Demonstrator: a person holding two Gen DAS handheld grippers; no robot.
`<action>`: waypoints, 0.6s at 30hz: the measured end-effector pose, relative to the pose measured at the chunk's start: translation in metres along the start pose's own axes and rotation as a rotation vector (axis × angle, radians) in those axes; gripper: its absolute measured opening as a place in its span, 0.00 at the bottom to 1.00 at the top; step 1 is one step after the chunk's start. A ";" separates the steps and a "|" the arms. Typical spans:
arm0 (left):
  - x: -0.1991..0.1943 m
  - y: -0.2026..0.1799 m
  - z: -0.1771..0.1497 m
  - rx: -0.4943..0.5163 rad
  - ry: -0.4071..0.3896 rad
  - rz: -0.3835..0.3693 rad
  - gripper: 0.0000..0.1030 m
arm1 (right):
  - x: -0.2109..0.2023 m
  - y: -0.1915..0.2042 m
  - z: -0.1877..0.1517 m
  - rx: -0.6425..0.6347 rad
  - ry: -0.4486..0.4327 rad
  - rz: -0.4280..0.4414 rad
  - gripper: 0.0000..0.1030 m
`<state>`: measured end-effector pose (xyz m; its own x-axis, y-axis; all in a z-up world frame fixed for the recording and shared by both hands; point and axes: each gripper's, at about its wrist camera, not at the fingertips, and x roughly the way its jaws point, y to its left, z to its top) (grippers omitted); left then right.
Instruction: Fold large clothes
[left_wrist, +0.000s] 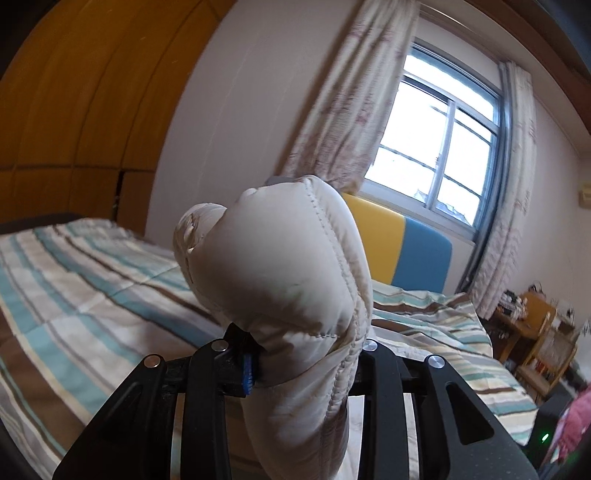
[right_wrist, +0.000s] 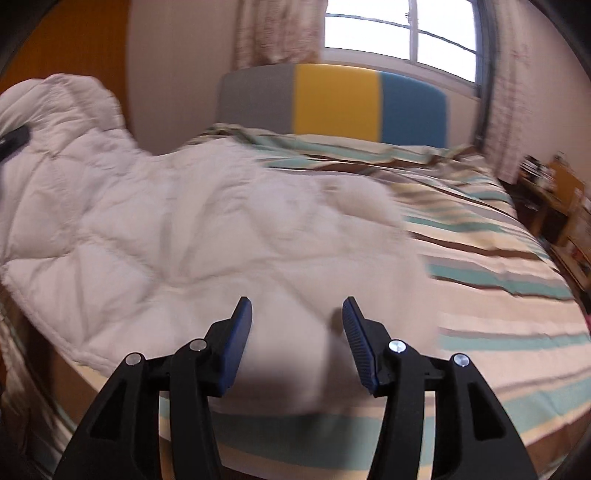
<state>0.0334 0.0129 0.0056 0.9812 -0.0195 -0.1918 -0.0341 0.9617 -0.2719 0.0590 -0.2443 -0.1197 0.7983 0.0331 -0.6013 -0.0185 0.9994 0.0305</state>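
A white quilted puffer jacket (right_wrist: 177, 236) lies spread over the striped bed (right_wrist: 498, 332), with its left part lifted. My left gripper (left_wrist: 295, 354) is shut on a bunched edge of the jacket (left_wrist: 280, 266) and holds it up above the bed; the fabric hides the right fingertip. The left gripper's black body shows at the far left of the right wrist view (right_wrist: 14, 142). My right gripper (right_wrist: 297, 332) is open and empty, just above the near edge of the jacket. The jacket's right part is blurred.
The headboard (right_wrist: 336, 103) is grey, yellow and blue, under a window (left_wrist: 443, 155) with curtains. A wooden wardrobe (left_wrist: 74, 110) stands at the left. Wooden shelves and a chair (left_wrist: 535, 332) stand beside the bed at the right.
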 end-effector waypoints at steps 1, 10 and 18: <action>0.001 -0.007 0.001 0.021 0.000 -0.011 0.30 | -0.002 -0.015 -0.002 0.033 0.006 -0.035 0.52; 0.014 -0.047 -0.001 0.102 0.022 -0.073 0.35 | -0.005 -0.076 -0.020 0.150 0.072 -0.152 0.52; 0.023 -0.089 -0.016 0.215 0.039 -0.139 0.39 | -0.004 -0.082 -0.023 0.214 0.086 -0.134 0.54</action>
<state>0.0555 -0.0775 0.0102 0.9656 -0.1616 -0.2037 0.1454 0.9850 -0.0926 0.0436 -0.3260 -0.1385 0.7306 -0.0894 -0.6769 0.2191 0.9697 0.1084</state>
